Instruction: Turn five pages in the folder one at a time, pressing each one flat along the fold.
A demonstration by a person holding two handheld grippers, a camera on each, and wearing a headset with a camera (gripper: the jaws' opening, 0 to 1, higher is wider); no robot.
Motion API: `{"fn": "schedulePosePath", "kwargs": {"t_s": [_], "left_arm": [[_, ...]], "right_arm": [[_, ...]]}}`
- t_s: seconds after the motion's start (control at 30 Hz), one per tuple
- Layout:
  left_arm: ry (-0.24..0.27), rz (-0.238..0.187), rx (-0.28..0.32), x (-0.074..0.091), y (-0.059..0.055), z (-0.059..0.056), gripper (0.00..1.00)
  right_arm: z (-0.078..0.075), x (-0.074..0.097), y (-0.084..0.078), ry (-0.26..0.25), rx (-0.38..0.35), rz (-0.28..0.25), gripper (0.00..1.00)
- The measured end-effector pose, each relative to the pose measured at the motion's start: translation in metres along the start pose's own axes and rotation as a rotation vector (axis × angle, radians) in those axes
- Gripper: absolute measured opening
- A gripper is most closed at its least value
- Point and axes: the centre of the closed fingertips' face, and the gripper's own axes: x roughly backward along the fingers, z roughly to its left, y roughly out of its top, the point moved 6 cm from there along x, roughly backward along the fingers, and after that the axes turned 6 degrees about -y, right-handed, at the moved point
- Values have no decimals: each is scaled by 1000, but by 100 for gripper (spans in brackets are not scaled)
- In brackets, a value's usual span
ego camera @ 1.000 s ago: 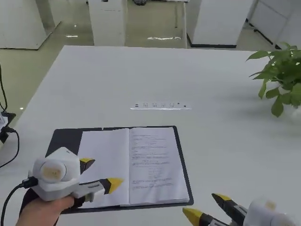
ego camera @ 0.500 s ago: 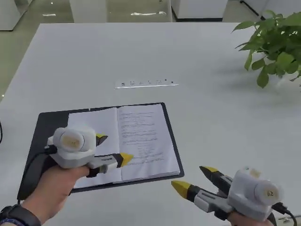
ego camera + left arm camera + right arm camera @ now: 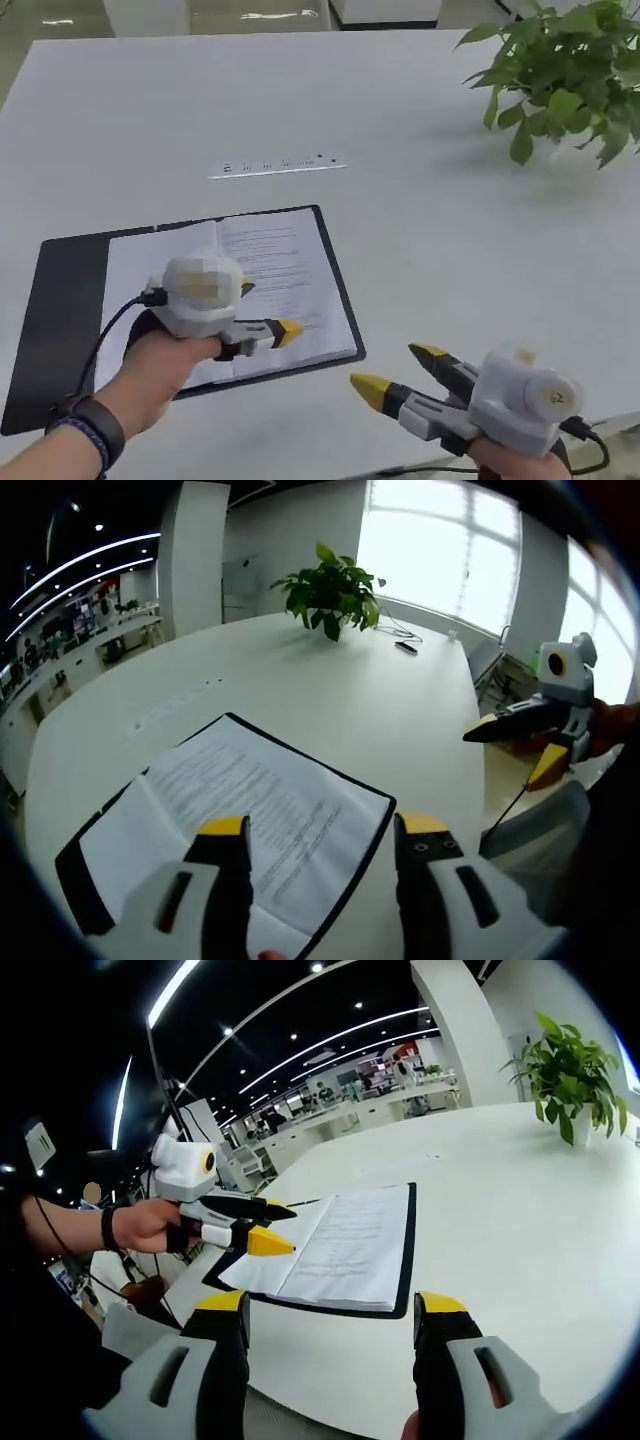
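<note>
Folder (image 3: pixel 60 300) is lying open under and ahead of the left gripper (image 3: pixel 268 310), which is hovering over the pages' near edge, jaws apart and empty. Right gripper (image 3: pixel 395 368) is hanging just off the folder's near corner, jaws also spread. Right-hand page (image 3: pixel 285 260) is looking thin and limp, perhaps plastic-sleeved (too blurred to tell), so a light pinch at its free outer edge, on the right gripper's side, seems best.

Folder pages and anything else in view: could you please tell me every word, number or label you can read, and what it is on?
Nothing can be read.
Printed lines on the right page of the folder: too small to read.
Marks on the strip in the table: too blurred to read.
</note>
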Motion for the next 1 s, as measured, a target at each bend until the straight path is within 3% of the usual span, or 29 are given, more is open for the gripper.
{"fn": "schedulePosePath", "kwargs": {"t_s": [0.3, 0.5, 0.63, 0.8, 1.0], "left_arm": [[-28, 44, -24, -35, 5, -9, 58], [-36, 67, -33, -52, 7, -7, 57], [-36, 84, -22, -64, 3, -3, 57], [-10, 147, 19, -81, -16, 8, 57], [3, 145, 46, -91, -17, 9, 59]], "right_arm": [[1, 3, -4, 2, -9, 9, 66], [-1, 1, -3, 2, -14, 12, 66], [-4, -2, -2, 8, -8, 22, 66], [-8, -6, -2, 11, -11, 30, 65], [-12, -8, -3, 12, -19, 41, 65]]}}
